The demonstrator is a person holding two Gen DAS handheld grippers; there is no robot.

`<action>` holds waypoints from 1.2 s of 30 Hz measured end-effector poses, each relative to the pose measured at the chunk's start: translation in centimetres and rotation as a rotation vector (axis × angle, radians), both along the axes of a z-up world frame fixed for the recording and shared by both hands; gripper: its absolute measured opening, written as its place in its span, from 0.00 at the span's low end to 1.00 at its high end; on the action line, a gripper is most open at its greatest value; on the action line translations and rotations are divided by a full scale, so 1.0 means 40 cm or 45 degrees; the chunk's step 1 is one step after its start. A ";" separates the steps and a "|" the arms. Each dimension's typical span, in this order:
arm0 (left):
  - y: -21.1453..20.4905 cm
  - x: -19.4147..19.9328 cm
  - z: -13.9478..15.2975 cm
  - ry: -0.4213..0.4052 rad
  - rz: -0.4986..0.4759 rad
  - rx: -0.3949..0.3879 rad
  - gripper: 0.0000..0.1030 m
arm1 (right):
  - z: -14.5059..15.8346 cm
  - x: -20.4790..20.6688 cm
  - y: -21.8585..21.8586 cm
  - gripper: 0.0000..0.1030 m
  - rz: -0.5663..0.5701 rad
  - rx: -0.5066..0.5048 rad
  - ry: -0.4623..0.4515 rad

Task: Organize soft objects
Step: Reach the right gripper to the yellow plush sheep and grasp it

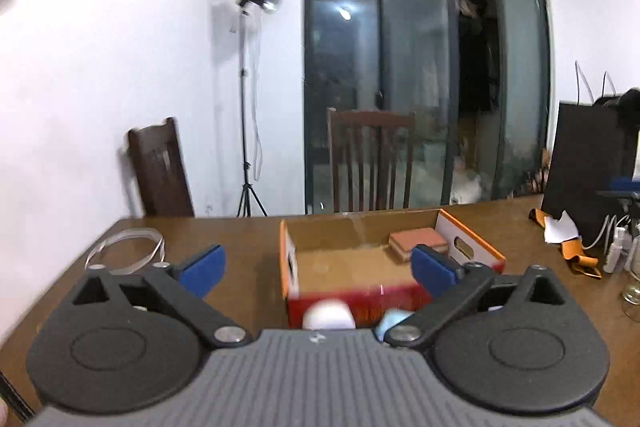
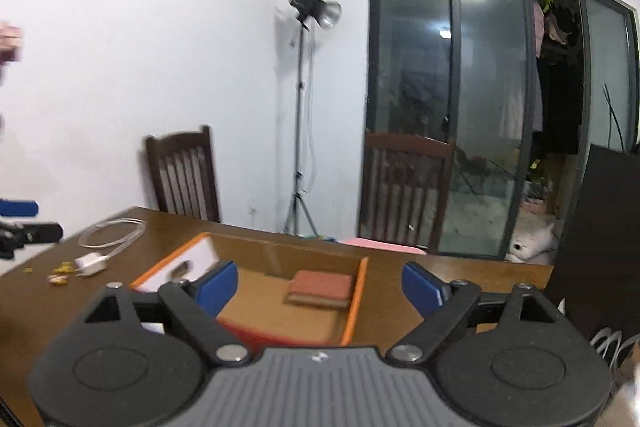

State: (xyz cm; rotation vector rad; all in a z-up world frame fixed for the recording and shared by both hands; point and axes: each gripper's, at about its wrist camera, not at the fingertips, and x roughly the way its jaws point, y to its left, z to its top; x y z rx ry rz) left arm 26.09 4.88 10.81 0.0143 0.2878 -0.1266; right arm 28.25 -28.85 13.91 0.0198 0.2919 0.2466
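Observation:
An open cardboard box (image 1: 289, 267) with orange rims sits on the brown table straight ahead. A brownish sponge (image 1: 416, 242) lies in its far right corner. Just before the box's red near wall, a white ball (image 1: 328, 315) and a pale blue ball (image 1: 394, 321) peek over my left gripper's body. My left gripper (image 1: 318, 263) is open, blue pads wide apart, nothing between them. In the right wrist view the same box (image 2: 357, 301) and sponge (image 2: 320, 289) lie ahead. My right gripper (image 2: 322, 285) is open and empty above the table.
A white charger with coiled cable (image 2: 92, 262) and small yellow bits (image 2: 60, 271) lie on the table's left part. Two wooden chairs (image 1: 370, 163), a light stand (image 1: 246, 107) and glass doors stand behind. A black bag (image 1: 584, 163) and small bottles (image 1: 616, 251) crowd the right.

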 end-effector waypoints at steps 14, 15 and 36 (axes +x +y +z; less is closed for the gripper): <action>0.059 -0.192 -0.165 0.022 0.128 -0.047 1.00 | -0.272 -0.271 0.105 0.92 -0.021 -0.001 0.068; 0.066 -0.187 -0.159 0.008 0.135 -0.058 1.00 | -0.266 -0.268 0.116 0.92 -0.034 -0.013 0.057; -0.094 -0.064 -0.286 0.216 -0.184 -0.179 1.00 | -0.340 -0.147 0.088 0.92 -0.177 0.149 0.173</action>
